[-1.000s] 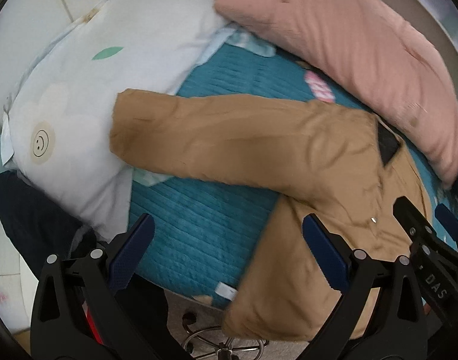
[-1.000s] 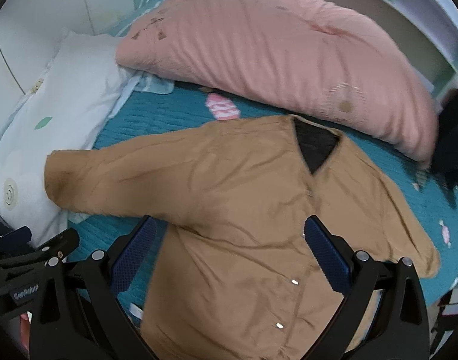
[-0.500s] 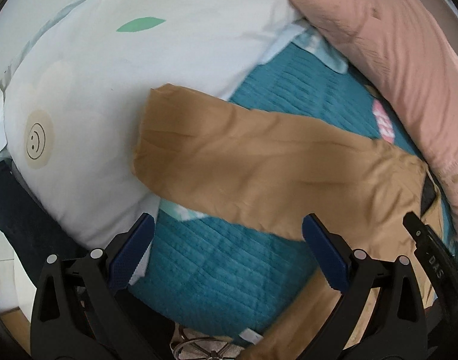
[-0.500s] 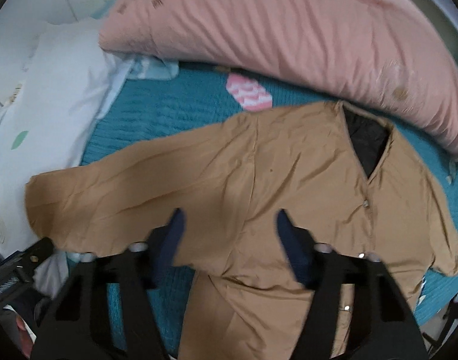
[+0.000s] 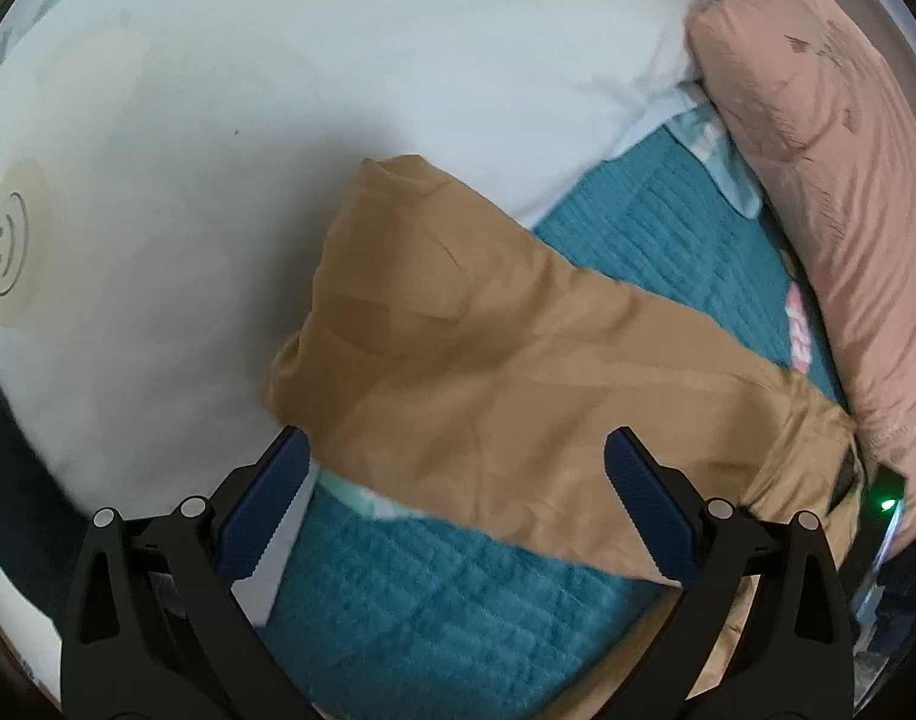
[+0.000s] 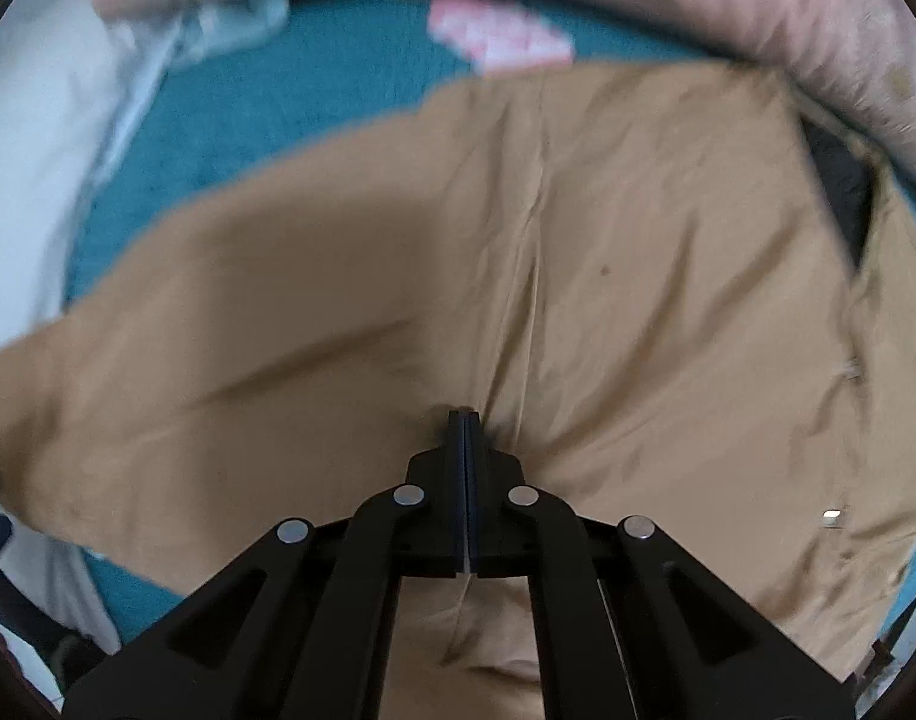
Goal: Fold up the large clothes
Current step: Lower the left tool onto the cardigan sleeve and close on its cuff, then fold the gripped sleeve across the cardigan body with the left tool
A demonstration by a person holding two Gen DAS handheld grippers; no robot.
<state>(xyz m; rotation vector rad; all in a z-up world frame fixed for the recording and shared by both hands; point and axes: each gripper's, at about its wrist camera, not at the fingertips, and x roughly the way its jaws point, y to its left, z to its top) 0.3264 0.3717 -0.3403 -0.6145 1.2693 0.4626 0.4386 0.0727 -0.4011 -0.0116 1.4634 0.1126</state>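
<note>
A home bedroom: a bed covered with a teal quilted bedspread (image 5: 655,228), a large white pillow (image 5: 218,120) printed with a smiley face on the left, and a pink pillow (image 5: 829,180) along the far right.

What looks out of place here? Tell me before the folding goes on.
The tan jacket lies flat on the teal bedspread, but its sleeve runs off it, the cuff resting on the white pillow. No damage shows.
</note>
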